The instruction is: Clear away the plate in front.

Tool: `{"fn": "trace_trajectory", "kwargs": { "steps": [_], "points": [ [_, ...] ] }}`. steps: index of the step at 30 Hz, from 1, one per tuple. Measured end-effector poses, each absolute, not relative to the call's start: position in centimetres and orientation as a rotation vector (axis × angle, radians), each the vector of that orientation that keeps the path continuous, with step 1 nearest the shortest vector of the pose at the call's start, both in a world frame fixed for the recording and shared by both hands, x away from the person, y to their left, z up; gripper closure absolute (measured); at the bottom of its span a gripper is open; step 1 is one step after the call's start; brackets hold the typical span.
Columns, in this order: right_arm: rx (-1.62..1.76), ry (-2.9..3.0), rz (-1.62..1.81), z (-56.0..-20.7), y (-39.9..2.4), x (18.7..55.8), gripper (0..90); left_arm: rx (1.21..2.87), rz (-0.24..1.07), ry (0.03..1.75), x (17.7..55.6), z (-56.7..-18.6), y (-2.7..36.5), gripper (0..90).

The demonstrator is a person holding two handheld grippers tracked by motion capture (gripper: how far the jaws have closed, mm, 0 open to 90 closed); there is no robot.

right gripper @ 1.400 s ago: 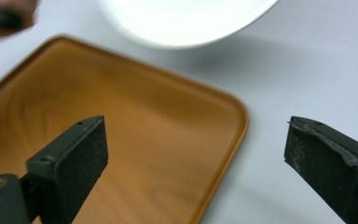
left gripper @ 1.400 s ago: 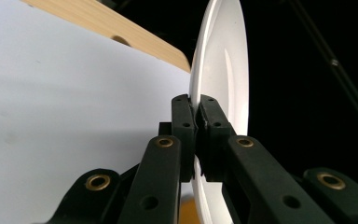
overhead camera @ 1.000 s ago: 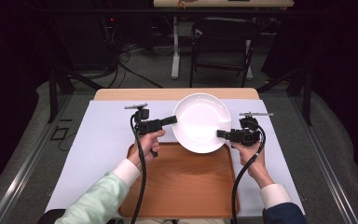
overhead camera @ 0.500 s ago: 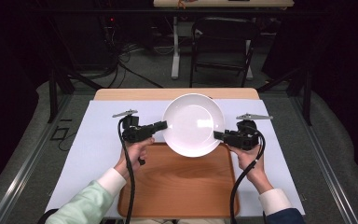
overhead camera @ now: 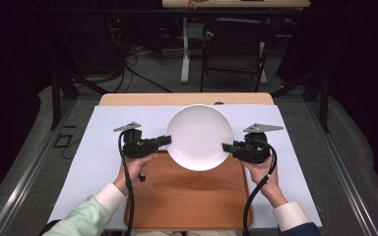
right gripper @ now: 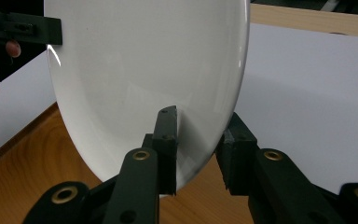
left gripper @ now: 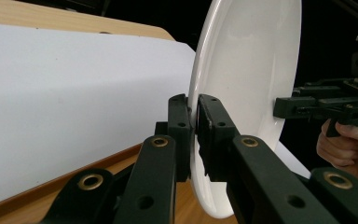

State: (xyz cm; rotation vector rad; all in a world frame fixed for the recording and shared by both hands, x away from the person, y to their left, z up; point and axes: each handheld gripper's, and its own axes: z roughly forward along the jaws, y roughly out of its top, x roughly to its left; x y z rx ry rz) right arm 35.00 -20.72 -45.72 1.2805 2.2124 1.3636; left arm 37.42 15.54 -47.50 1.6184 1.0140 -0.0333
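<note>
Now the white plate (overhead camera: 199, 137) sits a little nearer the person than it did a second ago — it was over the white sheet (overhead camera: 93, 147) toward the far side, and it has drifted back so that its near edge overlaps the wooden board (overhead camera: 187, 196). Both hands have come back with it, the left gripper (overhead camera: 163, 141) swinging from an angled reach to a more level hold at the plate's left rim. I judge the plate is being carried between the two grippers toward the board, and the set-down is not yet made.

From the high view the plate looks flat and face-up, its height above the desk (overhead camera: 187, 99) hard to tell. The gripper views add what that one cannot: in the left gripper view the plate (left gripper: 242, 84) is seen edge-on with its rim pinched between the two jaws, closed tight on it, the right gripper (left gripper: 284, 106) reaching the far rim. In the right gripper view the right gripper (right gripper: 198, 149) straddles the plate's (right gripper: 144, 74) rim — one jaw lies against the face, the other stands a little off the underside, so its jaws are partly open and the hold looks loose; whether it truly clamps I cannot tell.
</note>
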Motion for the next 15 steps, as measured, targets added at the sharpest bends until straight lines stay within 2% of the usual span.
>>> {"fn": "trace_trajectory", "kwargs": {
  "steps": [15],
  "points": [
    [1.217,2.241,1.357,-45.4,-20.2,33.8,73.1,1.664,0.015,0.986,35.8,-47.3,16.1,83.2]
  ]
}}
